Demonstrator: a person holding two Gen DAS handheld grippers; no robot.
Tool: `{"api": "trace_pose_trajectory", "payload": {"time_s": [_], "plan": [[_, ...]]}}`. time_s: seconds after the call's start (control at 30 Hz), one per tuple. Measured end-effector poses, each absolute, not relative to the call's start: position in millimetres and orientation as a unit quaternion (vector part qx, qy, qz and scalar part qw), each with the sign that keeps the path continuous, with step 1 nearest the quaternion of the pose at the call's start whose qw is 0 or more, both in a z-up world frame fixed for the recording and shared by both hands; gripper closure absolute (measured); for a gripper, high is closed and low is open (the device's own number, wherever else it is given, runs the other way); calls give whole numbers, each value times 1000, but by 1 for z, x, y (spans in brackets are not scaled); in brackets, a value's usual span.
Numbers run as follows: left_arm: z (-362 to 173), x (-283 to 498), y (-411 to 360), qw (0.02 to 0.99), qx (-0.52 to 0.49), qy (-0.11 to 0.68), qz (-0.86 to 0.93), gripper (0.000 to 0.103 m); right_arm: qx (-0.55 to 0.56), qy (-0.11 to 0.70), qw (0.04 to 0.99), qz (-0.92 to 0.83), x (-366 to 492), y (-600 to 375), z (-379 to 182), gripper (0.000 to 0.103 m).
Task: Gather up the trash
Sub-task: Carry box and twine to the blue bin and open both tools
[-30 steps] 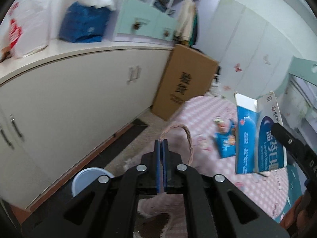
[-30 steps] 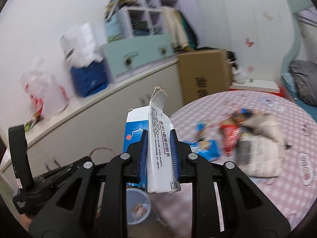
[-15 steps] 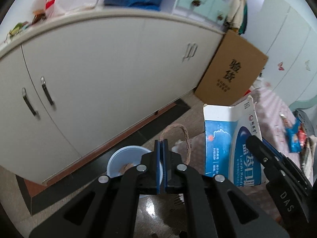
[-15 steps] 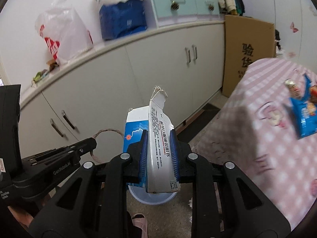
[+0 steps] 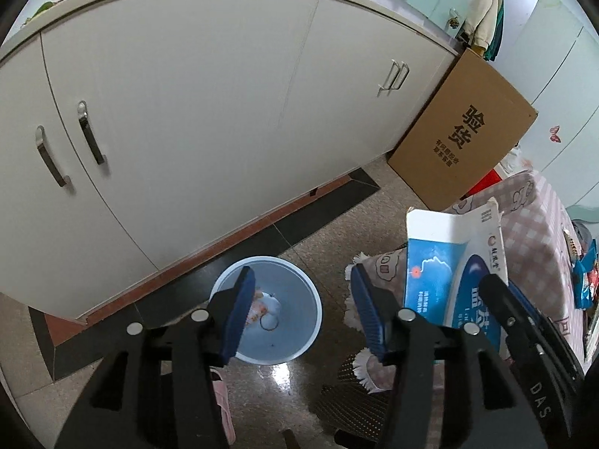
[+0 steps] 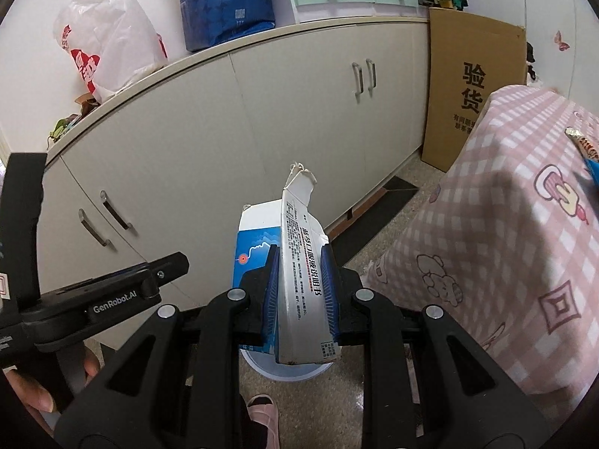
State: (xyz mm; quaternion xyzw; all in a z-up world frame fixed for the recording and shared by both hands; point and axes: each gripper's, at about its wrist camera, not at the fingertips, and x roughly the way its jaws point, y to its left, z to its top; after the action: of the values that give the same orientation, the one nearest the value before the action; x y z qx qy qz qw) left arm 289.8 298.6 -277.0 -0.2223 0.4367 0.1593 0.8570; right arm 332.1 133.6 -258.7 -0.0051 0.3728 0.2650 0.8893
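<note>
**Carton held over the bin, left tool letting go**

While the left tool [image 5: 299,312] hangs above the pale blue trash bin [image 5: 295,348] on the floor, its jaws are opening and nothing sits between the blue pads [image 5: 239,314]. Inside the bin lie a crumpled pinkish scrap and a thin loop of string [image 5: 268,322]. Just to the right, the right tool [image 6: 299,288] is clamped on a blue-and-white carton [image 6: 299,262], its pads pressing both flat sides; the carton stands roughly upright with its torn top flap open. In the right wrist view the bin's rim [image 6: 284,372] shows directly below the carton's lower end. A pink checked cloth covers the table [image 6: 524,224] to the right, with a few wrappers [image 5: 584,280] lying near its far edge. White cabinets [image 5: 187,112] run behind the bin, and a cardboard box [image 5: 464,142] leans against them. A pink slipper [image 6: 264,408] shows on the floor beside the bin.
</note>
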Motion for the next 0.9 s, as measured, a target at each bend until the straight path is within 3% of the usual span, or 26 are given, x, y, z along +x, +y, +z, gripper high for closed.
{"api": "trace_pose_trajectory", "payload": {"time_s": [0.67,0.7,0.73,0.77,0.9], "plan": [[-255,270,304,864,-174,407,238,49,7,358,881,310,332,166,-261,79],[-255,268,306,864,-173,404,246,47,10,356,881,312,333,169,-263,73],[-255,267,306,863,-172,403,250,46,12,358,880,313,334,171,-265,56],[-255,267,307,862,-171,404,254,46,16,359,878,315,335,172,-266,52],[-254,263,308,862,-168,403,258,45,16,356,880,315,334,171,-263,51]]}}
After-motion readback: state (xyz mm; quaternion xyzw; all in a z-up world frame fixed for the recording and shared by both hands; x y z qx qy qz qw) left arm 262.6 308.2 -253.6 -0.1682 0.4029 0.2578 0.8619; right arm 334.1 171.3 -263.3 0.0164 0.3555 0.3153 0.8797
